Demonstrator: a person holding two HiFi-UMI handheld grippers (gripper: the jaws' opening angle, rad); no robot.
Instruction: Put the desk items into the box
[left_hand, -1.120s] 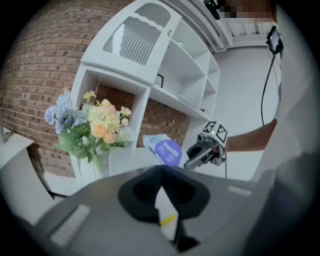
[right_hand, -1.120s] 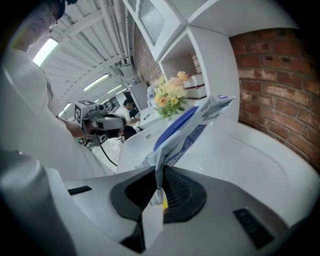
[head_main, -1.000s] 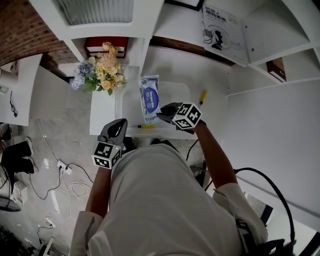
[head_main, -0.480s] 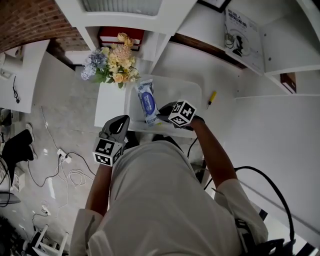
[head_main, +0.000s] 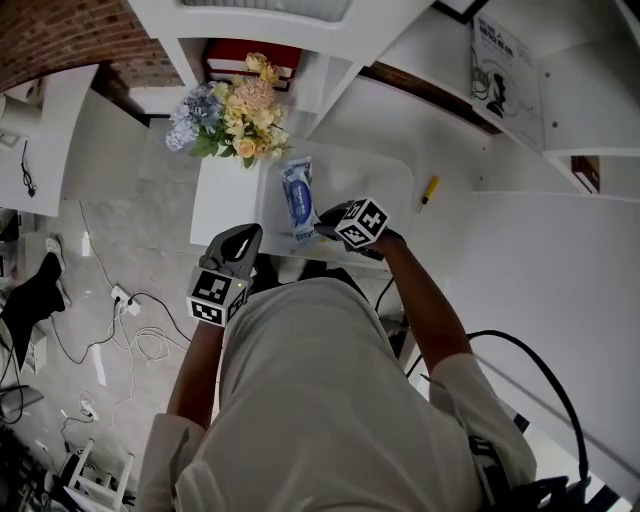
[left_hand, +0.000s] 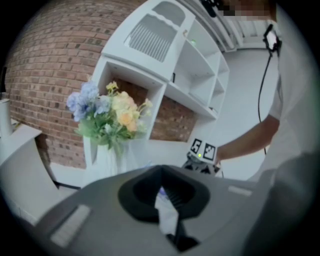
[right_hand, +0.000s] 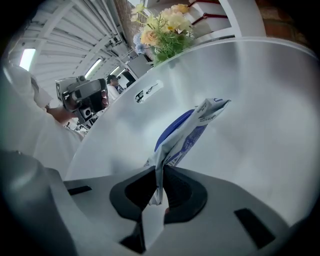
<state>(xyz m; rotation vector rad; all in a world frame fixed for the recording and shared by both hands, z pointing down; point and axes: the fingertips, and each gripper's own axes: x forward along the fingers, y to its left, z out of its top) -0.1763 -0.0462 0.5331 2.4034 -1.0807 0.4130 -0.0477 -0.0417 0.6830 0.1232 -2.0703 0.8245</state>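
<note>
**Head view:** Seen from above, a person in a pale top stands at a white desk (head_main: 222, 205). The right gripper (head_main: 325, 225) reaches over a clear box (head_main: 385, 185) on the desk. Its jaws pinch the near end of a blue & white wipes pack (head_main: 297, 197). The pack sits within the box's outline, pointing away from the person. Can't tell whether it touches the box floor. The left gripper (head_main: 245, 240) hovers at the desk's near edge, just left of the box & apart from it. A flower bunch (head_main: 235, 115) stands at the desk's far left. A yellow pen (head_main: 428, 190) lies on the white surface right of the box, apart from it.

**Left gripper view:** The left gripper (left_hand: 162, 192) has its jaws pressed almost together w/ only a thin pale slit btwn them, nothing gripped. Beyond are the flower bunch (left_hand: 107, 115), a white shelf unit (left_hand: 165, 55) & a brick wall (left_hand: 45, 75). The right gripper's marker cube shows at centre-right.

**Right gripper view:** The right gripper (right_hand: 161, 182) has its jaws clamped on the wipes pack (right_hand: 187, 132) by its crimped edge. The pack rises away from the jaws over the box's frosted inside (right_hand: 260, 100). The flower bunch (right_hand: 165, 30) shows past the far rim. The left gripper (right_hand: 82, 92) shows at left.
</note>
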